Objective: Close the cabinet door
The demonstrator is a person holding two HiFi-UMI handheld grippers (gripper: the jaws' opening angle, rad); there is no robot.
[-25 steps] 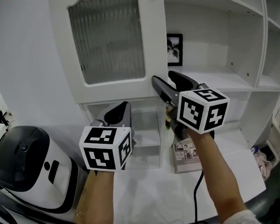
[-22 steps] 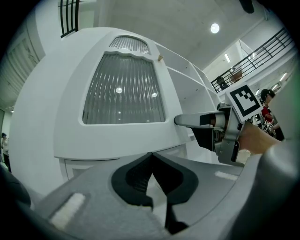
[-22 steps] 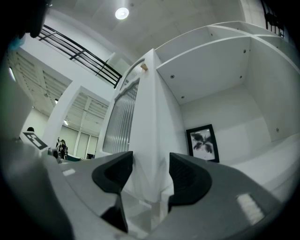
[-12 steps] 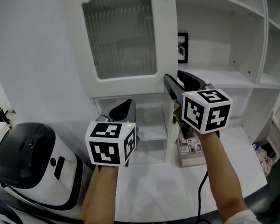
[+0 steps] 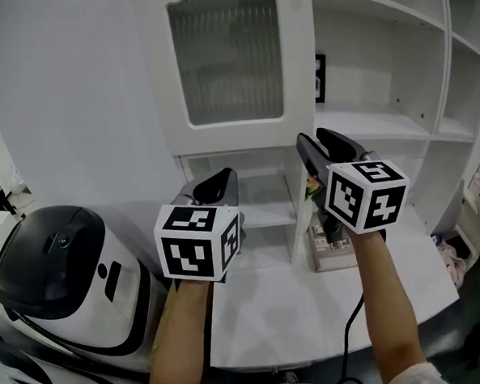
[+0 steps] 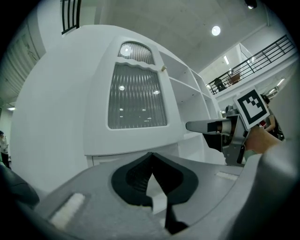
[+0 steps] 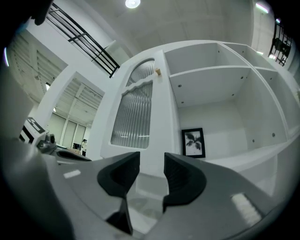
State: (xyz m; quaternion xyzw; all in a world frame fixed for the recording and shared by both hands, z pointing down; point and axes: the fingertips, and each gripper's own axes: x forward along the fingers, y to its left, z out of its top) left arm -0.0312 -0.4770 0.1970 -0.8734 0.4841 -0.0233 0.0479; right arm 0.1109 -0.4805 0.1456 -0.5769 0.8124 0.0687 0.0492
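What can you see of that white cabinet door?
The cabinet door is white, tall and upright, with a ribbed frosted glass pane in a frame with a wavy top. The shelf compartment to its right stands uncovered, and the door's right edge hides part of a framed picture. The right tongs, whose jaws have just been closing with nothing clamped between them, point at its lower right corner; whether they touch it I cannot tell.

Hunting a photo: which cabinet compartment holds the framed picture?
The middle compartment just right of the glass cabinet door; the framed picture stands at its back. The compartment above is bare.
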